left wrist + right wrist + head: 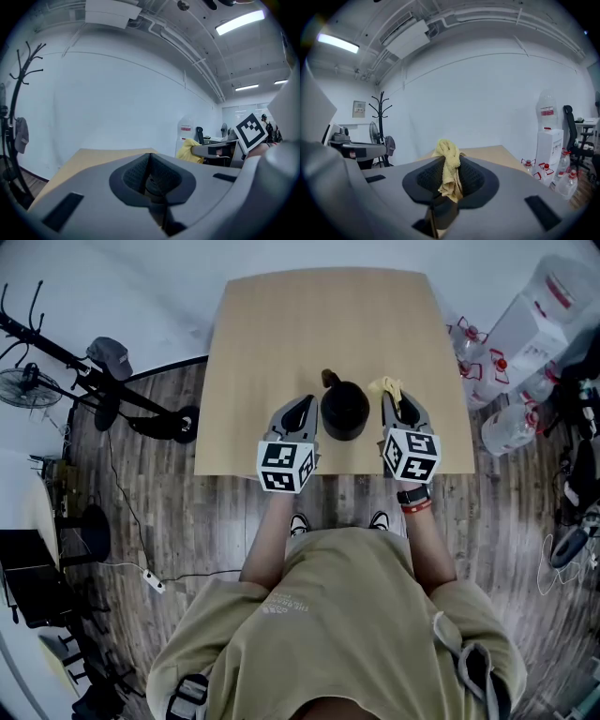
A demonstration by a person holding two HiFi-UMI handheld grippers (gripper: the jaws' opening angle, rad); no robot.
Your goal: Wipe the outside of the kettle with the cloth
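Pinching one yellow cloth (449,161) in the right hand-held gripper (450,174), with the jaws clamping the fabric, one bunched end standing above the tips and a fold hanging between the pads. Holding the left hand-held gripper (149,158) pressed together, with nothing between the pads.

Flanking one dark kettle (344,411) with the two hand-held grippers in the head view, one just beside each wall. Carrying the cloth at the right-hand tips, level with the kettle's far side. Showing the kettle from above, resting on one wooden tabletop (281,334) near the front edge.

Counting outward:
- two marker cubes (286,465), one per hand-held gripper
- two shoes (298,521) on the plank floor (169,521)
- one coat stand (380,122)
- one fan (28,388)
- one water dispenser (547,136)
- at least three red-capped bottles (544,171) on the floor beside the dispenser

Hiding the kettle behind the gripper bodies in both gripper views. Cutting off the person's head at the lower edge of the head view. Covering both hands with the marker cubes. Leaving the small brown part (330,379) at the kettle's far side too small for telling spout from handle. Leaving contact between cloth and kettle wall impossible to tell. Cutting off further bottles at the right edge of the head view, so that a full count is not possible.
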